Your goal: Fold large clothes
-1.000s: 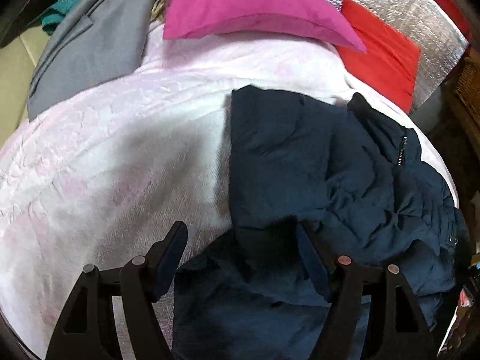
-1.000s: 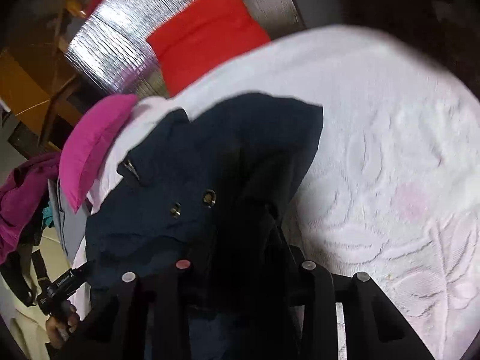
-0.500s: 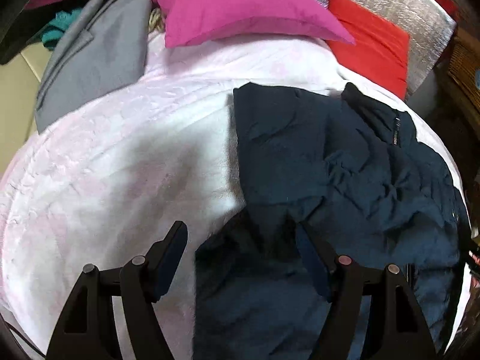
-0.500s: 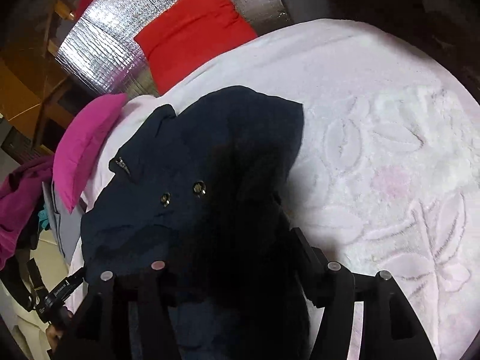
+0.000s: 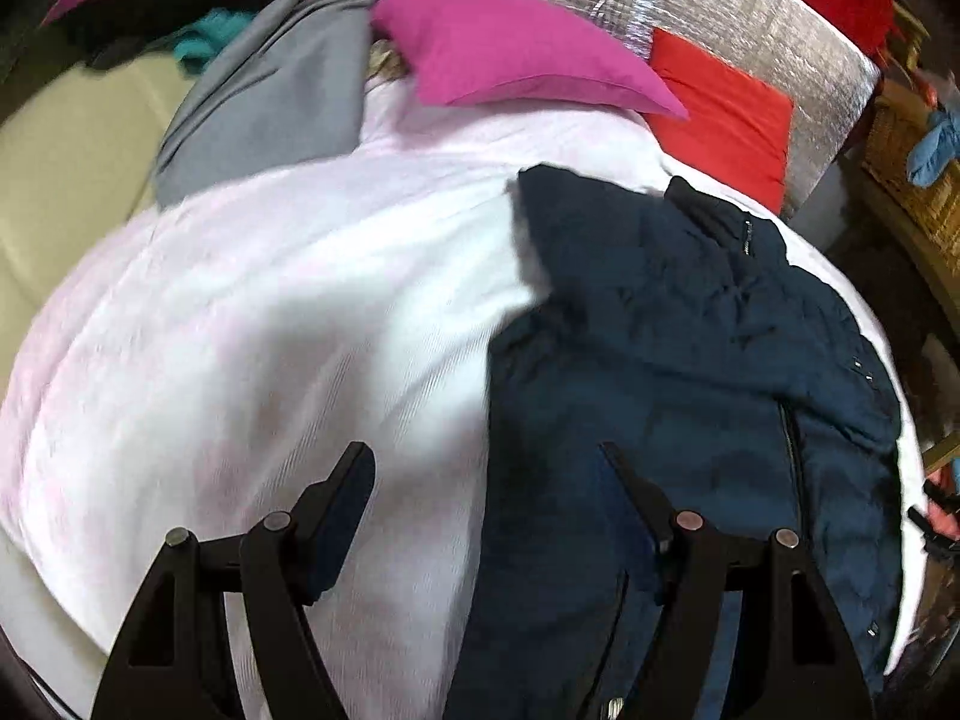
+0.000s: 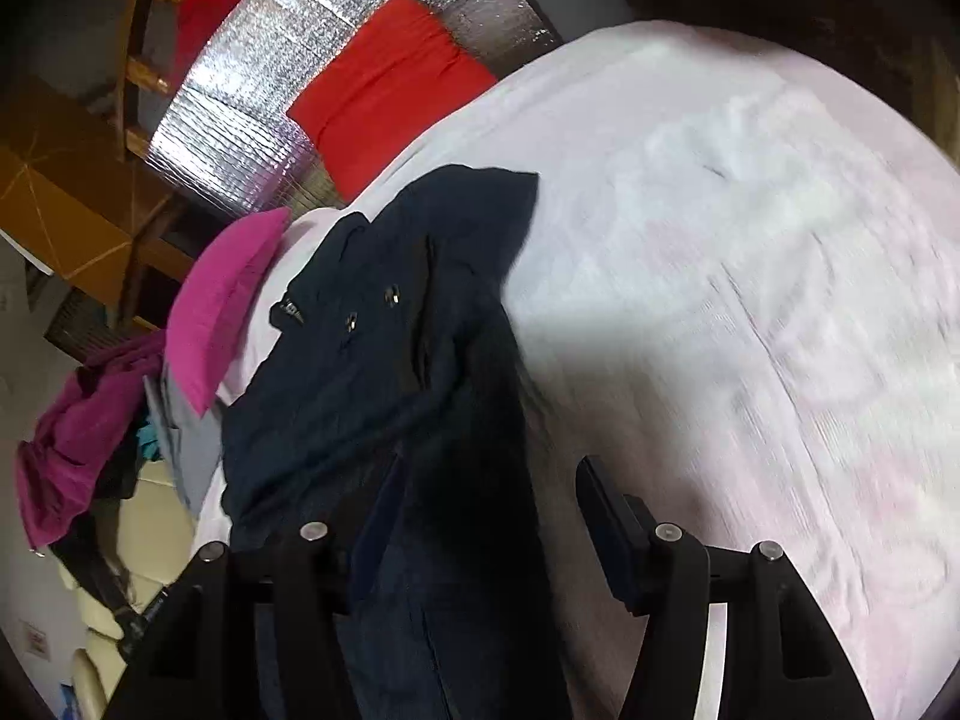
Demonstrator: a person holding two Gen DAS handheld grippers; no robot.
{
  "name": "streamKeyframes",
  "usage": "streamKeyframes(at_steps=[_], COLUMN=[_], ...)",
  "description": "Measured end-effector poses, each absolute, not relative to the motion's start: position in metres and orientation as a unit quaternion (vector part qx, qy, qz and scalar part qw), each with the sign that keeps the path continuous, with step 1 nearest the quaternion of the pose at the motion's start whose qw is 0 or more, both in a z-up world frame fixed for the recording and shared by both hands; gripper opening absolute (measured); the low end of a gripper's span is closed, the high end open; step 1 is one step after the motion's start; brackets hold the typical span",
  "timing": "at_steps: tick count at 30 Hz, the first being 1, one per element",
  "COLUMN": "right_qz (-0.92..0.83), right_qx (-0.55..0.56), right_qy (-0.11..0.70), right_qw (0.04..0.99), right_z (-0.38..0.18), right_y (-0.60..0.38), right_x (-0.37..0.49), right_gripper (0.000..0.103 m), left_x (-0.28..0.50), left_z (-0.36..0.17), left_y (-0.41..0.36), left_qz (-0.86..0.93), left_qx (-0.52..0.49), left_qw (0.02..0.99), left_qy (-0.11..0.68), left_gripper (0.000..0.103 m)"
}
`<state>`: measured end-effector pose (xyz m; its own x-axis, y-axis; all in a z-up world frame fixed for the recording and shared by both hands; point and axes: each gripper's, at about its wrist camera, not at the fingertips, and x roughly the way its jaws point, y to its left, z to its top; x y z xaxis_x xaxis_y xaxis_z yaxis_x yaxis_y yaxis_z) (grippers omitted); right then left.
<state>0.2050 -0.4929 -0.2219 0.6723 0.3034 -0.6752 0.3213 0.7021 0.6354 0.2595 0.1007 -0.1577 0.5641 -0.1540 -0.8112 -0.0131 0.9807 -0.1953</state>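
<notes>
A dark navy padded jacket (image 5: pixel 690 360) lies crumpled on the pale pink bed cover (image 5: pixel 270 330), collar toward the pillows. My left gripper (image 5: pixel 489 468) is open above the jacket's near left edge, with one finger over the cover and the other over the fabric. In the right wrist view the jacket (image 6: pixel 390 360) runs down under my right gripper (image 6: pixel 489 474). Its jaws stand apart; dark fabric lies between them, and the right finger (image 6: pixel 600 498) is clear of the cloth. The left finger is hard to make out against the jacket.
A magenta pillow (image 5: pixel 510 54) and a red cushion (image 5: pixel 720 114) lie at the head of the bed against a silver foil board (image 5: pixel 690 0). A grey garment (image 5: pixel 264 102) hangs over the far left corner. Purple clothing (image 6: pixel 72 450) is heaped beside the bed. Bare cover (image 6: pixel 750 300) spreads right of the jacket.
My right gripper's jaws have widened and let go of the jacket fabric, then drawn back. The left gripper has slid leftward, so less jacket lies between its fingers.
</notes>
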Motion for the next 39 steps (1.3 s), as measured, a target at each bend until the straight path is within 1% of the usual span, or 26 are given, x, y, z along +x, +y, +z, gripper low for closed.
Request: streamKeyframes(at_steps=[3,6,16,18,25,29,32,35,39], right_qz=[0.008,0.018,0.036,0.036,0.04,0.054,0.082,0.102,0.12], right_qx=[0.415,0.428,0.464,0.47,0.493,0.495,0.496,0.468,0.43], right_qy=[0.4,0.397,0.394,0.402,0.437,0.44,0.461,0.477,0.489], right_qw=[0.817,0.811,0.793,0.785,0.751,0.747,0.731,0.737,0.749], right_z=[-0.228,-0.232,-0.24,-0.244,-0.268,-0.272,-0.279,-0.277,-0.273], right_y=[-0.495,-0.493,-0.49,-0.49,-0.488,-0.484,-0.472,-0.456,-0.437], right_x=[0.178,0.16,0.115,0.111,0.115,0.116,0.116,0.113,0.108], right_gripper=[0.063,0.063,0.067,0.068,0.069,0.069,0.069,0.069,0.069], left_x=[0.23,0.205,0.156,0.153,0.15,0.147,0.143,0.14,0.141], left_z=[-0.162,-0.17,-0.185,-0.187,-0.2,-0.207,-0.207,-0.206,-0.21], left_y=[0.108,0.112,0.121,0.125,0.123,0.115,0.107,0.102,0.103], left_qz=[-0.051,-0.052,-0.078,-0.082,-0.068,-0.094,-0.123,-0.13,-0.128], left_qx=[-0.115,-0.114,-0.156,-0.174,-0.167,-0.168,-0.17,-0.161,-0.169], left_qw=[0.873,0.868,0.831,0.821,0.795,0.782,0.779,0.782,0.778], left_qy=[0.472,0.481,0.529,0.537,0.579,0.593,0.591,0.588,0.592], left_gripper=[0.075,0.075,0.075,0.068,0.067,0.067,0.066,0.064,0.064])
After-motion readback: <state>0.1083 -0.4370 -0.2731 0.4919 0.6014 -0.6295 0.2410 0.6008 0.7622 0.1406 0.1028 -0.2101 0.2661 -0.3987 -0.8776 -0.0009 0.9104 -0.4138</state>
